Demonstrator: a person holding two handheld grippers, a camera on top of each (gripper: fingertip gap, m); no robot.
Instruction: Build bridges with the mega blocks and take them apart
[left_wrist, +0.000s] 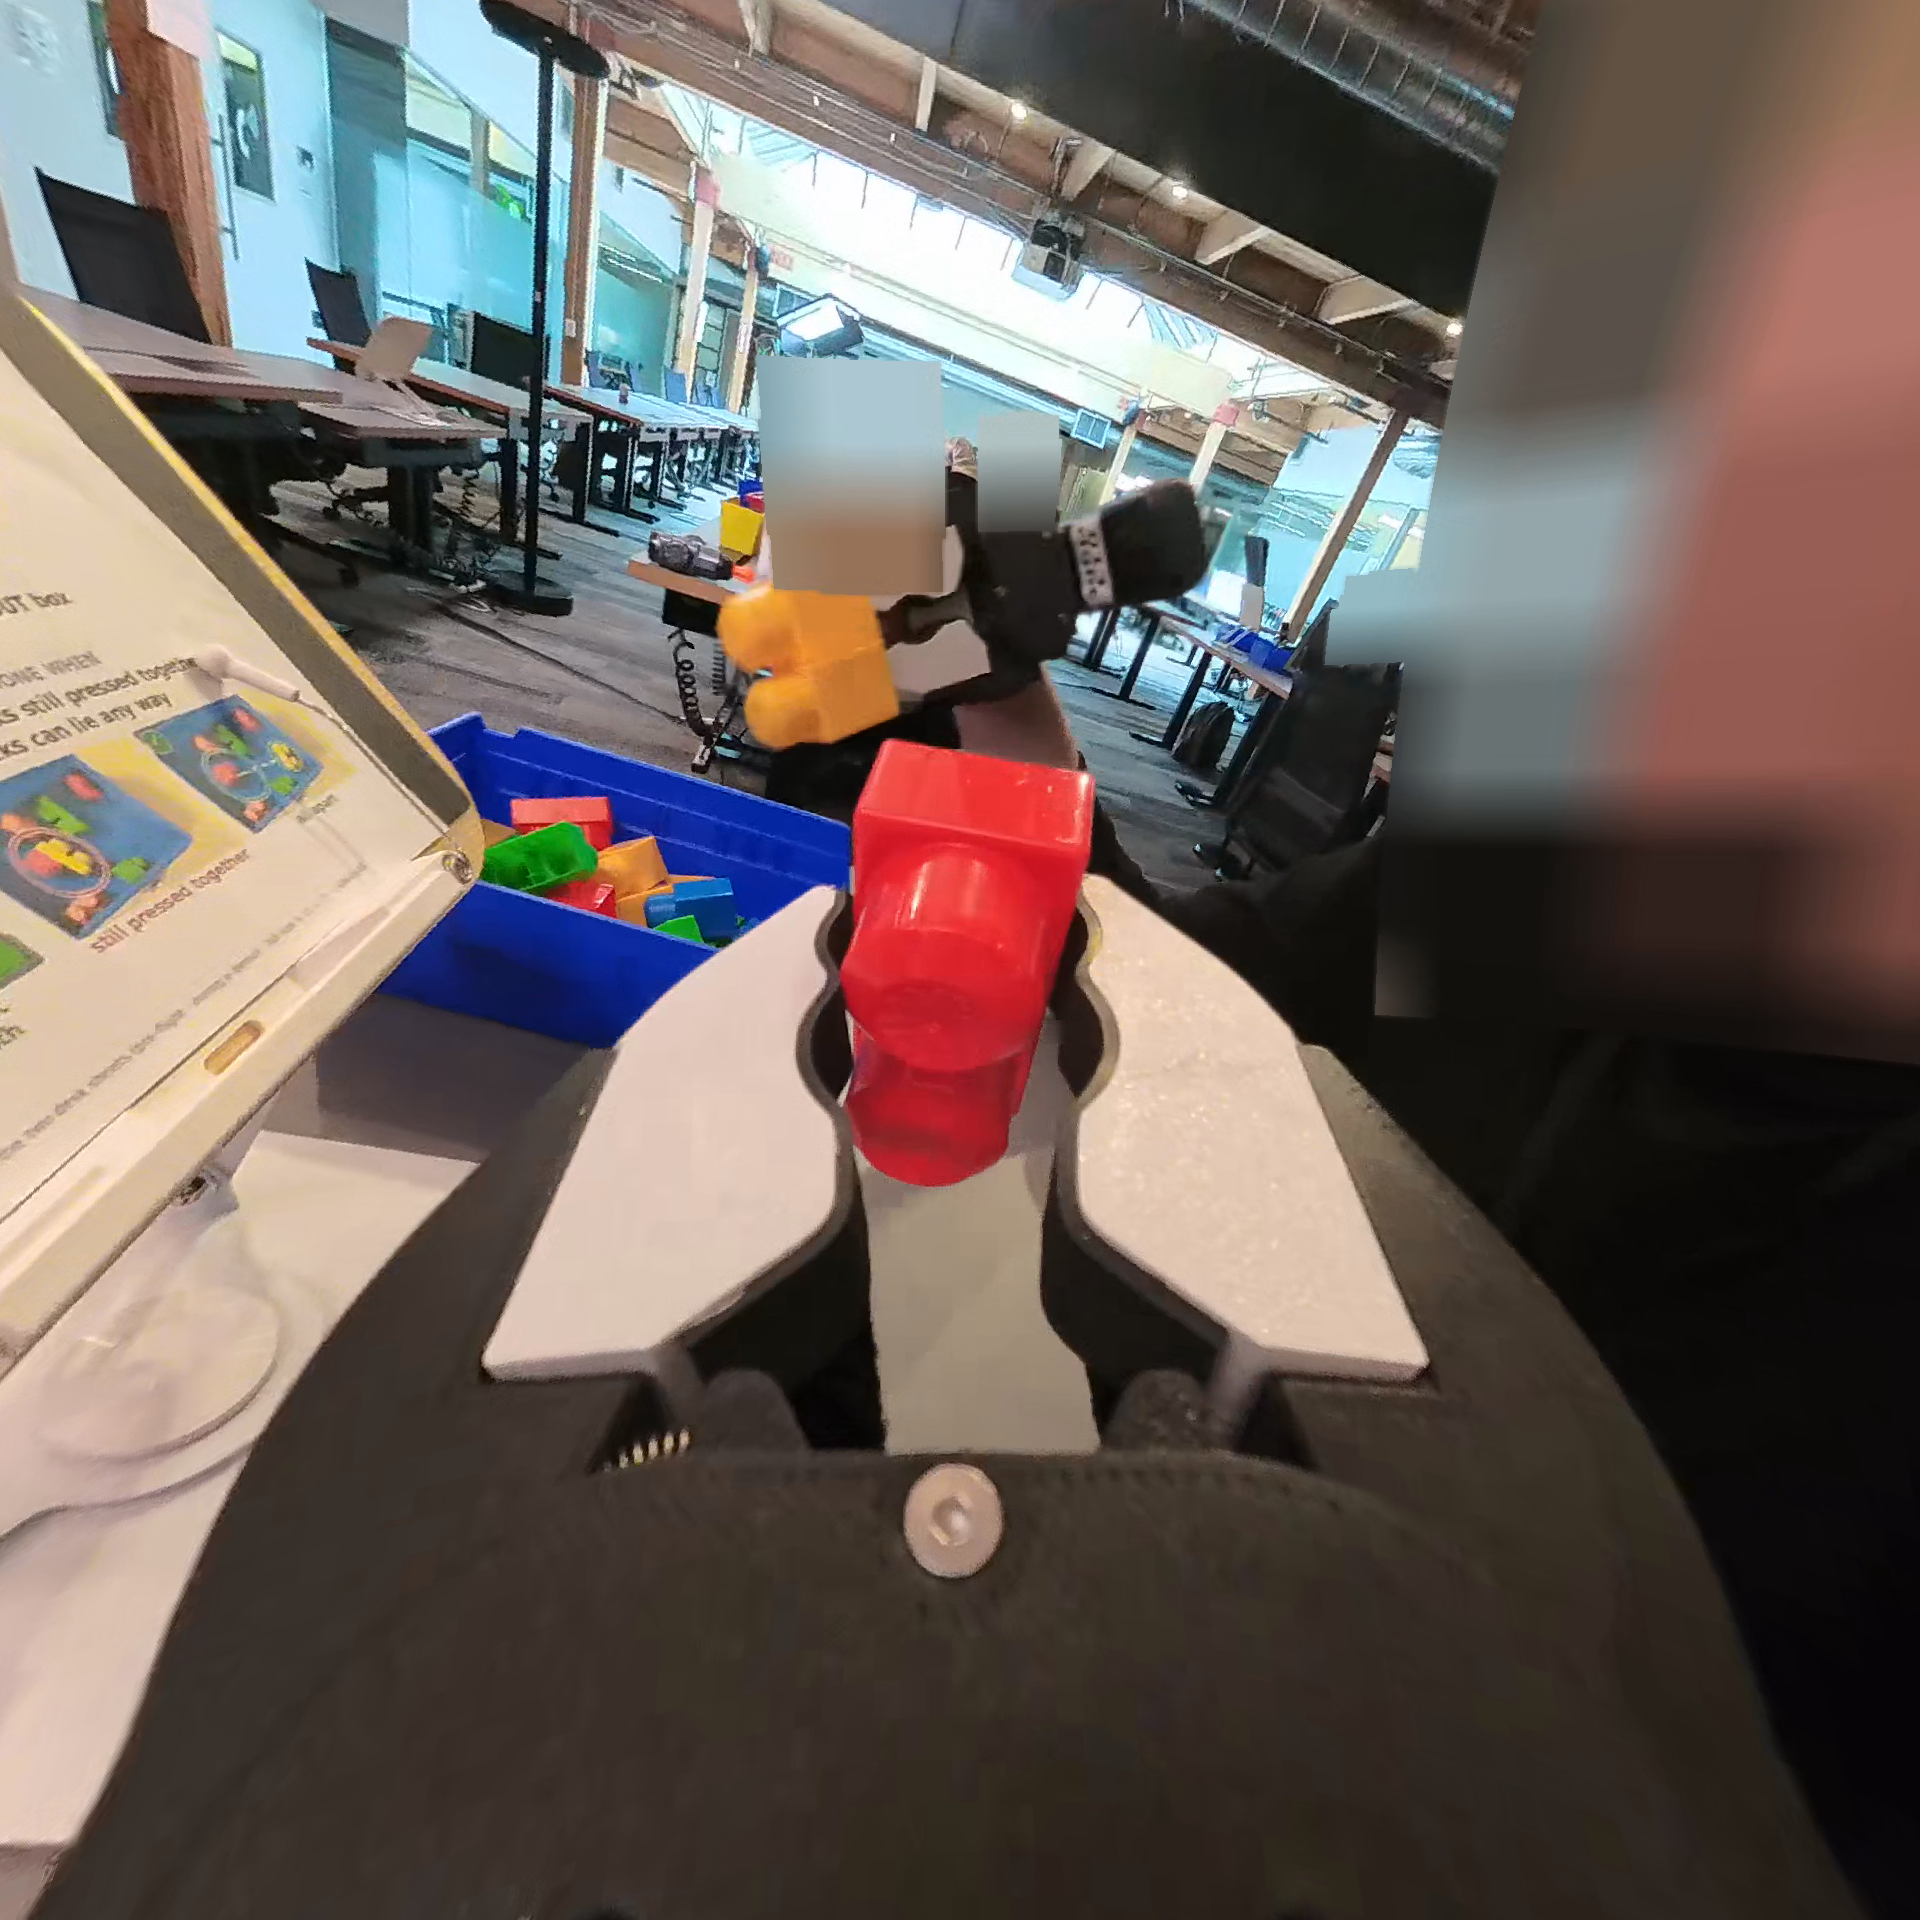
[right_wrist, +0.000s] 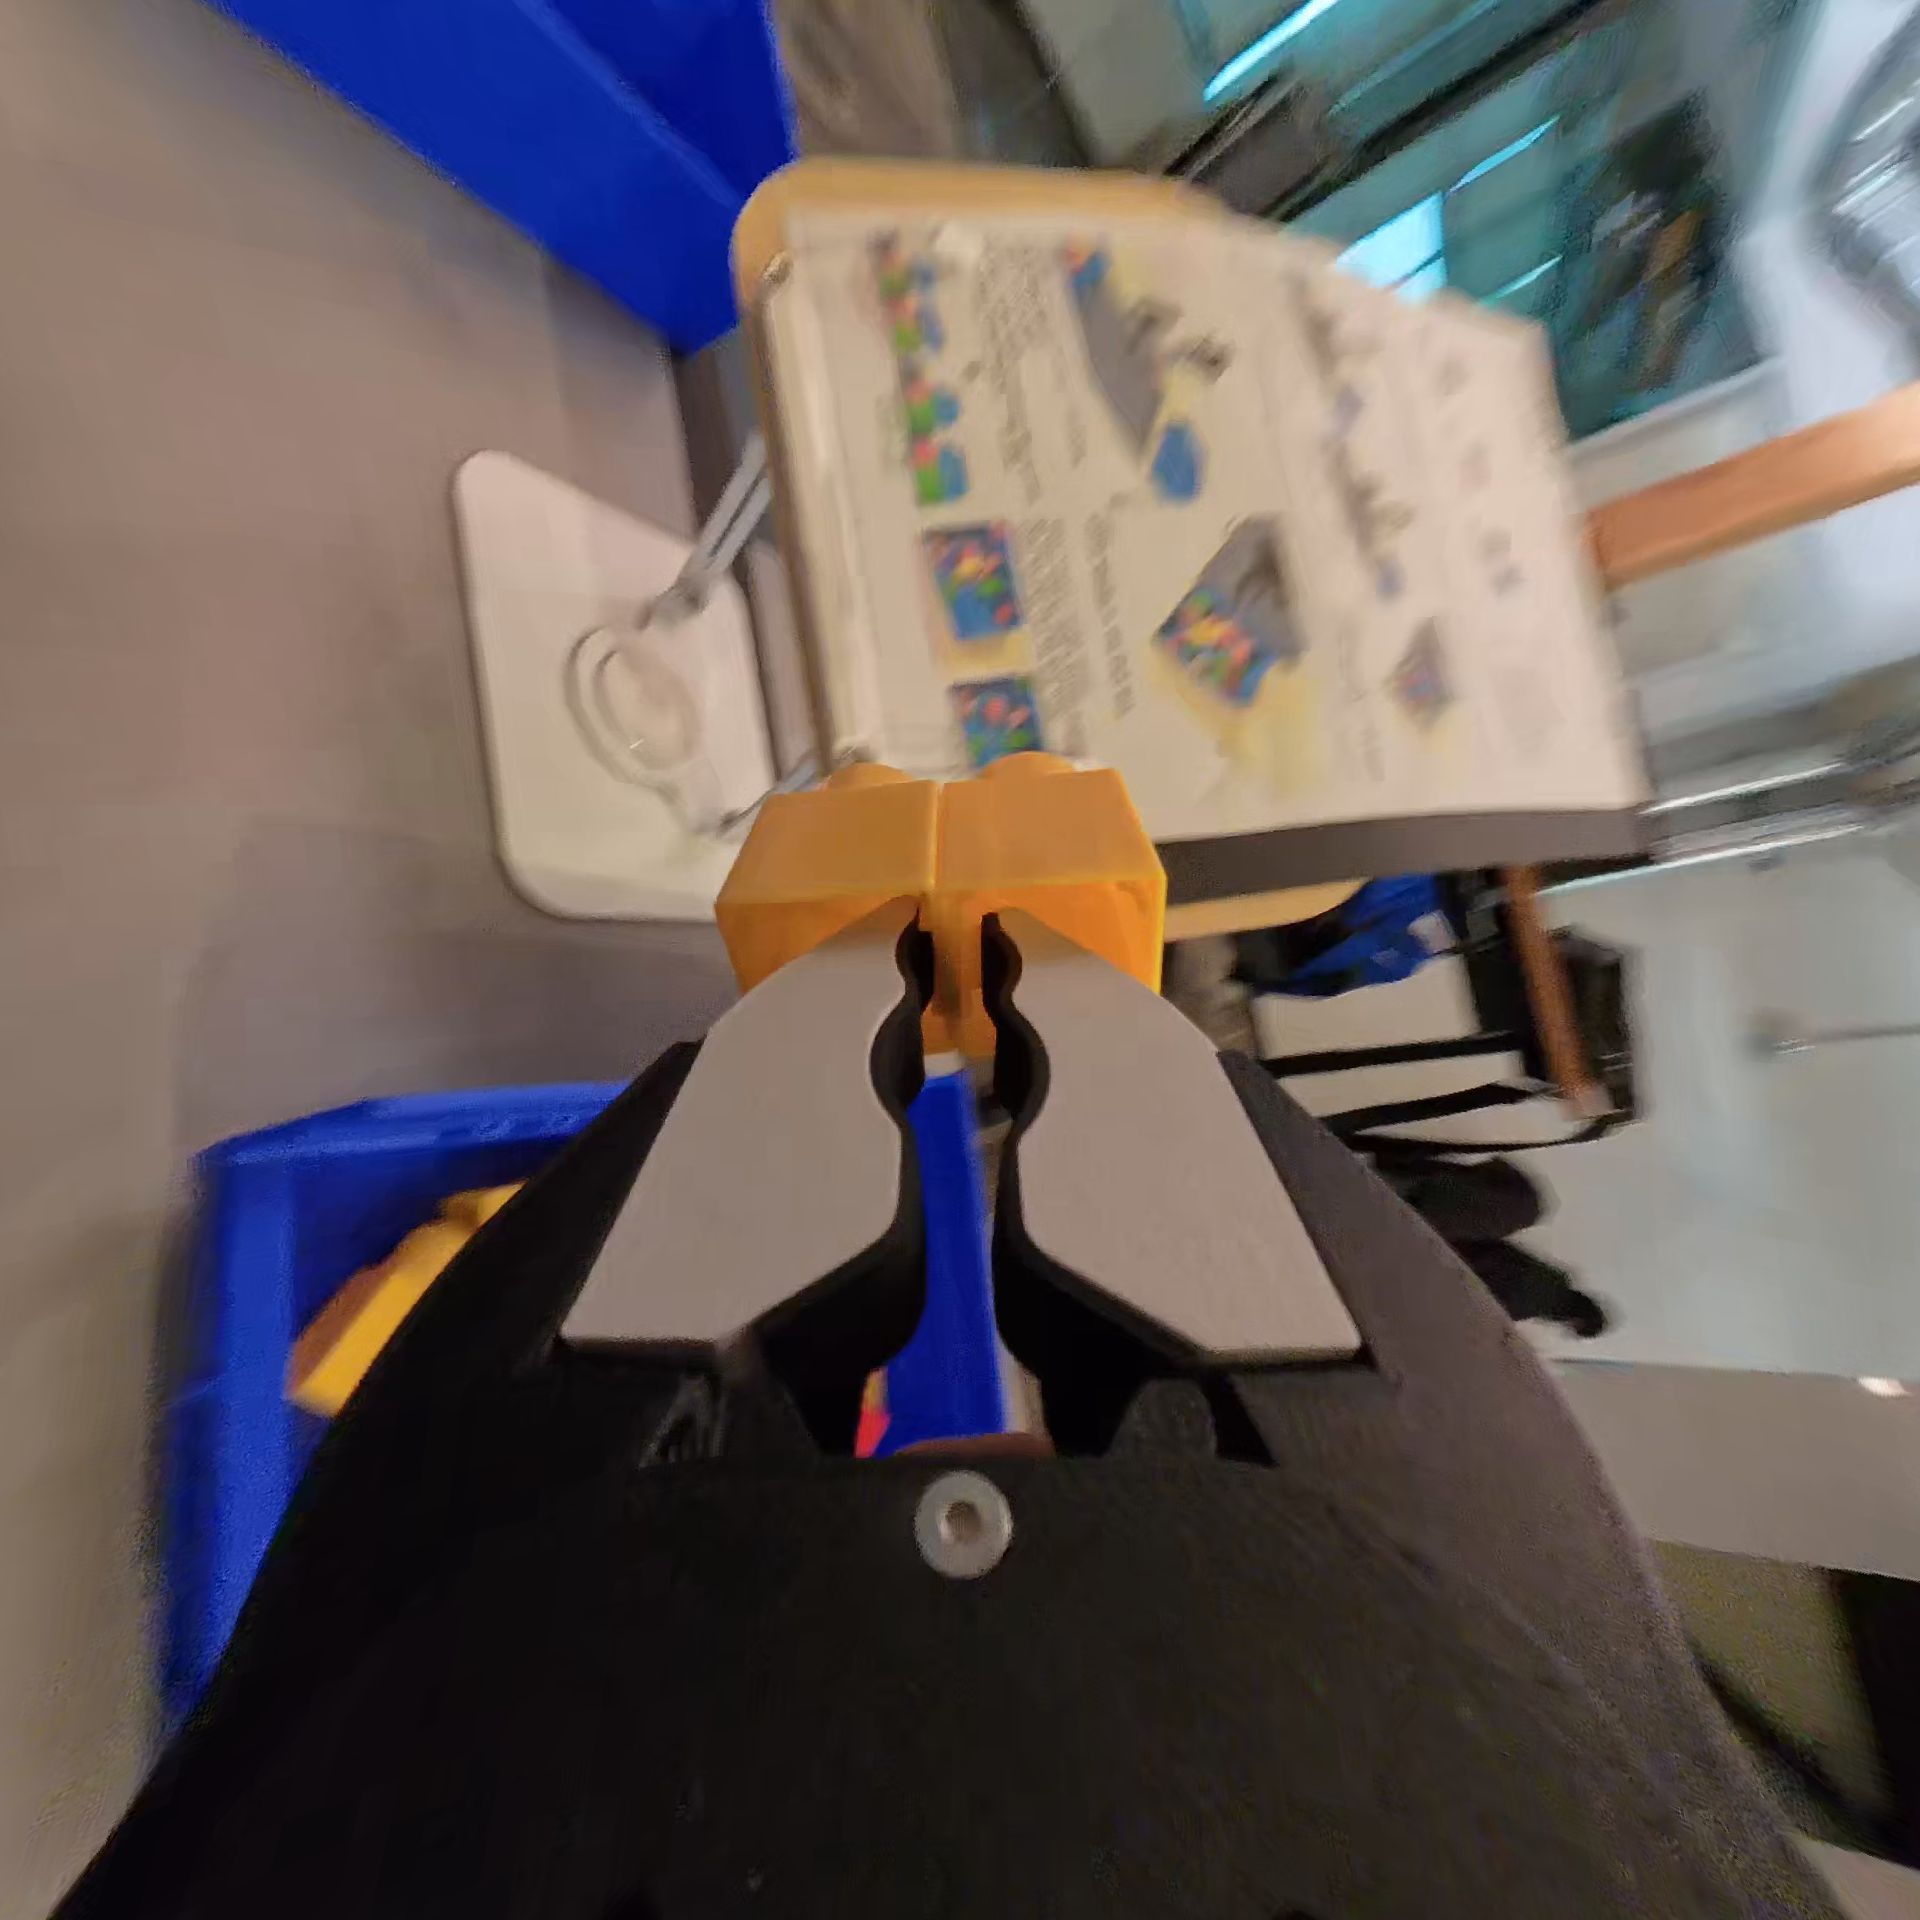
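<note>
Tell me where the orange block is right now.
The orange block is held in the right gripper, in the air. In the left wrist view it hangs just above the red block.

One red block (left_wrist: 961, 935) sits between the left tongs' (left_wrist: 956, 956) fingers. One orange block (right_wrist: 935, 883) sits at the right tongs' (right_wrist: 951, 977) tips. Two blue bins appear: one (right_wrist: 582, 125) ahead-left of the right tongs, one (right_wrist: 260, 1247) beneath them.

The right wrist view is motion-blurred throughout. The instruction sheet (right_wrist: 1195, 520) behind the orange block (right_wrist: 935, 883) is smeared, and its small pictures cannot be made out. The blue bin (right_wrist: 343, 1195) below the orange block is cut off by the gripper body, so its contents stay mostly hidden. In the left wrist view, the same sheet (left_wrist: 156, 779) runs off the left edge. The blocks in the bin (left_wrist: 623, 883) overlap, so their number cannot be told.
</note>
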